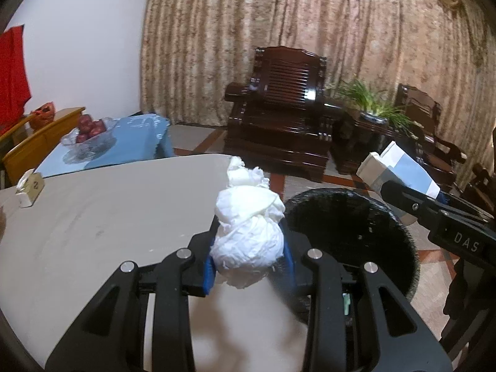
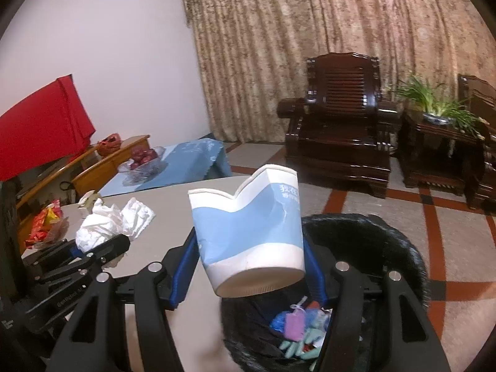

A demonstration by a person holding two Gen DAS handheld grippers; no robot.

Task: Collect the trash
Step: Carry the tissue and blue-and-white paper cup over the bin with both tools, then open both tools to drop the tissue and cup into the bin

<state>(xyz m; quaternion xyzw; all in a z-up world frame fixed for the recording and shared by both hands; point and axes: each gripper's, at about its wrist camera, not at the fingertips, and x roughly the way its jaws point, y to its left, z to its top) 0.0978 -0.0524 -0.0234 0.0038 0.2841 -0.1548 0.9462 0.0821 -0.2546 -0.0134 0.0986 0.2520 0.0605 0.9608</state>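
left gripper (image 1: 249, 266) jaws grasp tissue wad (image 1: 248, 241) at table edge (image 1: 198, 156); right gripper (image 2: 251, 271) jaws grasp paper cup (image 2: 248, 232) over bin (image 2: 387, 235).

I see crumpled white tissue paper (image 1: 248, 232), soft and matt. The paper cup (image 2: 248, 232) looks smooth, creased. My table (image 1: 108, 217) is matt grey; the bin liner (image 2: 403, 248) glossy black plastic. The armchair (image 1: 285, 114) is polished dark wood, the curtain (image 1: 279, 31) textured cloth.
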